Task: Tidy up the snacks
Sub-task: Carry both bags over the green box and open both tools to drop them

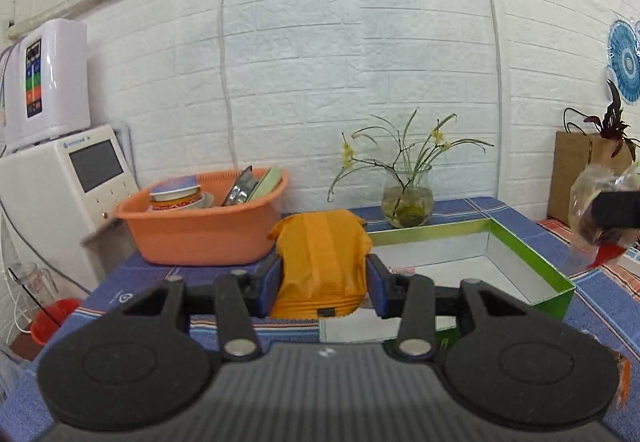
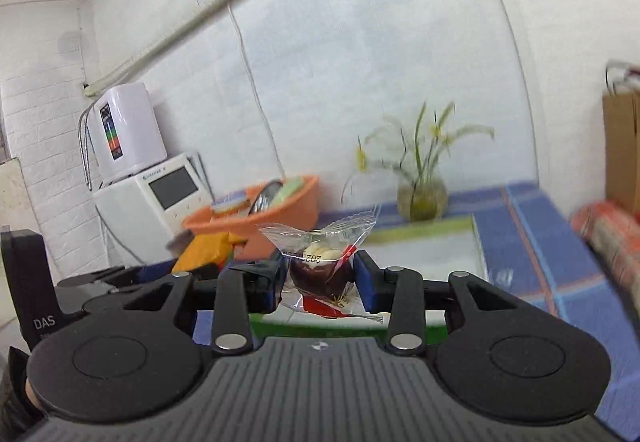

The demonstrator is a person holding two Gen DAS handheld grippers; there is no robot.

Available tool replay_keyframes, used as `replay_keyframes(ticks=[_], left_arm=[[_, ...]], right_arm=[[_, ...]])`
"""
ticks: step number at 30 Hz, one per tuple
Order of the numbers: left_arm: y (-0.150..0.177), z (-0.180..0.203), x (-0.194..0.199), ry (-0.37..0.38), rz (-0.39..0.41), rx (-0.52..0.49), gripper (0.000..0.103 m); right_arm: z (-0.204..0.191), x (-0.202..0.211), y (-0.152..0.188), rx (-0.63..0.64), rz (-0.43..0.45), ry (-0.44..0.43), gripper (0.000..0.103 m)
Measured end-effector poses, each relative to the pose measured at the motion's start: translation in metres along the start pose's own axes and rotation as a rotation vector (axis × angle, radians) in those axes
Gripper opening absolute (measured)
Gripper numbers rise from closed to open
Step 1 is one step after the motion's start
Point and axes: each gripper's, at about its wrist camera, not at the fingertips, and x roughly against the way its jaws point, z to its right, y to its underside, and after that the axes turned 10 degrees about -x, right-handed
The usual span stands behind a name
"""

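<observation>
The green-walled box is the landmark here: it sits open and white-floored on the blue patterned tabletop, ahead of both tools and a little below them. The left gripper is part closed on an orange snack packet, whose long axis runs away from the camera toward the box's near left corner. The right gripper clamps a clear-wrapped dark sweet with a red tail, hovering just over the box's front edge, so I judge it the nearer hand for a drop. Behind the box stand a glass vase of grassy stems and an orange basin against a white brick wall.
</observation>
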Motion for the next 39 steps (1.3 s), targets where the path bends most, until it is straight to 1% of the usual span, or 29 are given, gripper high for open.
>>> replay_keyframes(ticks=[1,4,6,9,14,19,22,24,29,31,33,35,36,37,39], left_arm=[[-0.005,0.001,-0.004,-0.003,0.001,-0.004,0.043],[-0.019,0.002,-0.015,-0.020,0.008,-0.006,0.043],[-0.026,0.002,-0.021,-0.023,0.019,0.010,0.043],[-0.033,0.002,-0.029,-0.013,0.037,0.036,0.043],[-0.029,0.011,-0.047,0.010,0.030,0.017,0.043],[-0.019,0.011,-0.070,0.028,0.010,0.053,0.043],[-0.017,0.015,-0.088,0.039,-0.008,0.050,0.043],[-0.012,0.019,-0.099,0.051,-0.024,0.039,0.043],[0.008,0.027,-0.117,0.109,-0.070,0.037,0.043],[0.013,0.033,-0.125,0.120,-0.094,0.013,0.043],[0.018,0.037,-0.132,0.140,-0.123,-0.009,0.044],[0.021,0.036,-0.136,0.161,-0.141,-0.010,0.045],[0.021,0.036,-0.137,0.163,-0.145,-0.013,0.046],[0.022,0.036,-0.138,0.159,-0.146,-0.021,0.052],[0.023,0.036,-0.138,0.154,-0.146,-0.033,0.055]], right_arm=[[-0.001,-0.002,-0.007,0.024,0.018,0.017,0.065],[-0.003,-0.019,-0.031,0.119,0.077,0.138,0.065],[0.003,-0.033,-0.043,0.132,0.079,0.184,0.065],[0.019,-0.048,-0.047,0.080,0.044,0.187,0.065],[0.045,-0.059,-0.035,-0.022,0.011,0.142,0.065],[0.067,-0.074,-0.019,-0.089,-0.008,0.173,0.065],[0.074,-0.086,-0.012,-0.129,-0.041,0.167,0.065],[0.074,-0.095,-0.009,-0.125,-0.060,0.170,0.065],[0.077,-0.107,0.001,-0.124,-0.099,0.162,0.066],[0.082,-0.112,0.006,-0.140,-0.124,0.164,0.066],[0.088,-0.121,0.012,-0.163,-0.162,0.189,0.066],[0.093,-0.128,0.015,-0.190,-0.199,0.210,0.066],[0.096,-0.130,0.017,-0.201,-0.210,0.213,0.069],[0.098,-0.133,0.018,-0.211,-0.221,0.213,0.071],[0.099,-0.135,0.020,-0.219,-0.230,0.227,0.074]])
